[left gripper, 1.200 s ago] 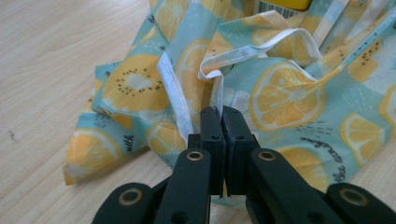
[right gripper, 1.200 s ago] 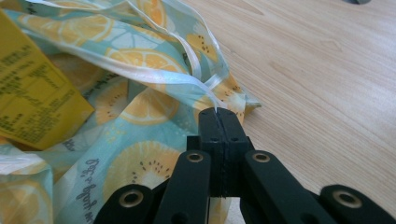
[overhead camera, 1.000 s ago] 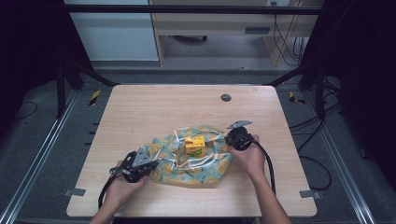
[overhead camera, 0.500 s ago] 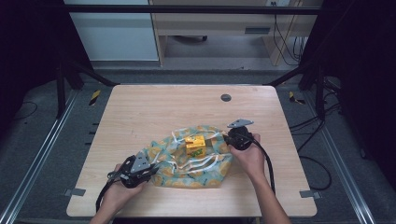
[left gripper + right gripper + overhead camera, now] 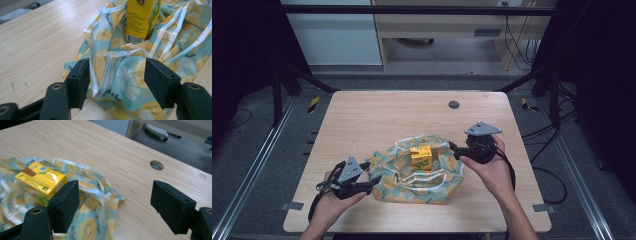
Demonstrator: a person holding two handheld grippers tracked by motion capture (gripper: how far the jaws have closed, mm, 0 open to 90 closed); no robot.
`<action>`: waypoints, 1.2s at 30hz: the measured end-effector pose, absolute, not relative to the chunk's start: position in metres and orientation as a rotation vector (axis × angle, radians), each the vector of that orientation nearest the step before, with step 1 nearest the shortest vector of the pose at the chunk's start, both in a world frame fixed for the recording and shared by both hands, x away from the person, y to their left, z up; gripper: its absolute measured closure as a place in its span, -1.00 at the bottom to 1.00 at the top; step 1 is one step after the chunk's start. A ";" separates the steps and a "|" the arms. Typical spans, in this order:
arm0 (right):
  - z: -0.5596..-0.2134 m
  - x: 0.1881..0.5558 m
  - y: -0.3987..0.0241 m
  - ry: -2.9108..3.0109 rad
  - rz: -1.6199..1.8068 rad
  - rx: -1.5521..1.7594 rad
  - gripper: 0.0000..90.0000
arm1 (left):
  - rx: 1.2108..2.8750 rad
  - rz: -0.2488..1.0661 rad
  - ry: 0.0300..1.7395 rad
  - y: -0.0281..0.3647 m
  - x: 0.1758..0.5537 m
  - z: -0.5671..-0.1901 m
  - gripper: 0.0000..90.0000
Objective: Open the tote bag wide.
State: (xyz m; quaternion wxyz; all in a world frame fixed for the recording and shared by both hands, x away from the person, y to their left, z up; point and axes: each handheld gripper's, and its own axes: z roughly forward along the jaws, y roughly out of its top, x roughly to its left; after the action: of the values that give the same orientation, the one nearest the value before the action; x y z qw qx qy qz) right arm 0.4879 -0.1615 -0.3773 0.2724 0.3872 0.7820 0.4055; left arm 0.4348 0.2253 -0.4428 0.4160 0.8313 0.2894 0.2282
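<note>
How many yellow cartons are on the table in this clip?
1. The yellow drink carton stands upright on the lemon-print bag near the table's middle; folds of the bag could hide something else.

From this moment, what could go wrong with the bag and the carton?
1. The yellow carton stands upright on the soft lemon-print bag; a tug on the fabric may tip it.
2. The bag's white handles lie loose between the open jaws of the left gripper and might snag.
</note>
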 end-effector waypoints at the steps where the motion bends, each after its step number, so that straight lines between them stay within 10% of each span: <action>1: -0.377 0.484 -0.161 2.107 1.097 1.035 -0.47 | 2.083 0.574 0.727 0.225 0.435 -0.440 -0.19; 21: -0.465 0.436 -0.142 2.275 1.066 1.086 -0.43 | 2.205 0.521 0.682 0.171 0.525 -0.447 -0.07; 32: -0.477 0.433 -0.134 2.434 0.974 0.992 0.92 | 2.235 0.517 0.738 0.169 0.540 -0.458 0.87; 36: -0.479 0.434 -0.134 2.464 0.934 0.983 0.99 | 2.207 0.558 0.795 0.172 0.545 -0.460 0.90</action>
State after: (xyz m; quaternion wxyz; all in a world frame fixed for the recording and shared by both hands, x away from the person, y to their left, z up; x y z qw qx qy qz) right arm 0.4338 -0.1344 -0.4790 0.1639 0.3449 0.8642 0.3276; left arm 0.5446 0.1715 -0.4601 0.3571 0.8550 0.3078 0.2162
